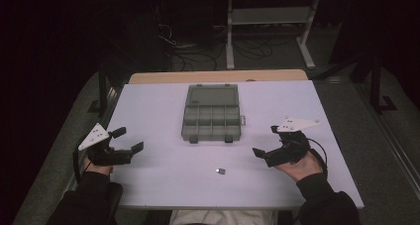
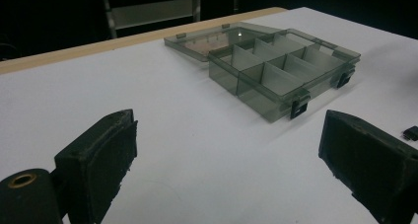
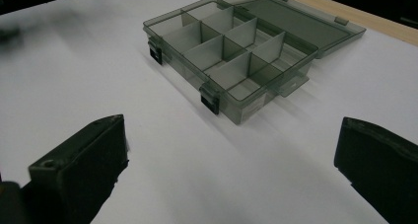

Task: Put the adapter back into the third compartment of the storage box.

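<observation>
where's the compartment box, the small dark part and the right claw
compartment box (image 1: 211, 119), high view, on the dividers in the middle of its open tray
small dark part (image 1: 221, 171), high view, on its body, lying on the table
right claw (image 1: 264, 142), high view, midway between its open fingertips

Smoky grey see-through organiser box (image 1: 211, 113) on a white table (image 1: 158, 165).

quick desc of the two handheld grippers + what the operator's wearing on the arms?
Both the left gripper and the right gripper are black two-jaw units with blocky, flat-faced jaws. Each carries a pale grey three-cornered plate on top. A black cable loops from the right one. The left gripper view shows a brass-coloured ring set in the body beside one jaw. Dark long sleeves reach to the wrists.
</observation>
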### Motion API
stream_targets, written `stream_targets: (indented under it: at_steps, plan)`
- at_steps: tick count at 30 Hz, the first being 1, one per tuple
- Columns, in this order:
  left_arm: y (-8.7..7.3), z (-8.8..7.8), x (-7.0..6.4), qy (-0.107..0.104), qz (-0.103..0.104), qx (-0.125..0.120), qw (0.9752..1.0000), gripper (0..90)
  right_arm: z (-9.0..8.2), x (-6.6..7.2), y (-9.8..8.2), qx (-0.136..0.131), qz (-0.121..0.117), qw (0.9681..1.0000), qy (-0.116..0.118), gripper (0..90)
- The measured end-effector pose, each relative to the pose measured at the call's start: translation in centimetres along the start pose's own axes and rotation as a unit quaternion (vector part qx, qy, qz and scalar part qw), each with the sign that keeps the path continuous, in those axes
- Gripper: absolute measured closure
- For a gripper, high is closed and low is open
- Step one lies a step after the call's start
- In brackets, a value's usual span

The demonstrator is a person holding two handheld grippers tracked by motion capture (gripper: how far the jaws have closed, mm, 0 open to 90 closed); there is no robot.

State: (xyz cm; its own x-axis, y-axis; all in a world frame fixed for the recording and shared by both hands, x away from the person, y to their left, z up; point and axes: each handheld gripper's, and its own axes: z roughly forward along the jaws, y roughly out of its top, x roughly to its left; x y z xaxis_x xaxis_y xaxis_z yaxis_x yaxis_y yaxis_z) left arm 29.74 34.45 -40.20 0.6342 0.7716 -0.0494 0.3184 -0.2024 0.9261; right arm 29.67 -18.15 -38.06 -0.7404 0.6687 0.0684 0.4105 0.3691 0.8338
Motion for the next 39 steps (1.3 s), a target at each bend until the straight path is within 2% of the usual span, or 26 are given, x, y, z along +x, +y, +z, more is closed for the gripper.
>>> stream_targets:
  at_steps: [6,23,39]
  plan:
    - [0.0,0.0,0.0,0.000,0.000,0.000,1.0000,7.2,0.3,0.1,0.2,0.002,0.001,1.0000,0.008,0.0]
    - [0.0,0.0,0.0,-0.001,0.002,-0.001,1.0000,7.3,1.7,1.3,1.2,0.019,-0.022,0.9991,0.031,0.0]
    - [0.0,0.0,0.0,-0.001,0.002,0.000,1.0000,7.3,3.4,2.5,1.7,0.044,-0.038,0.9967,0.056,0.0]
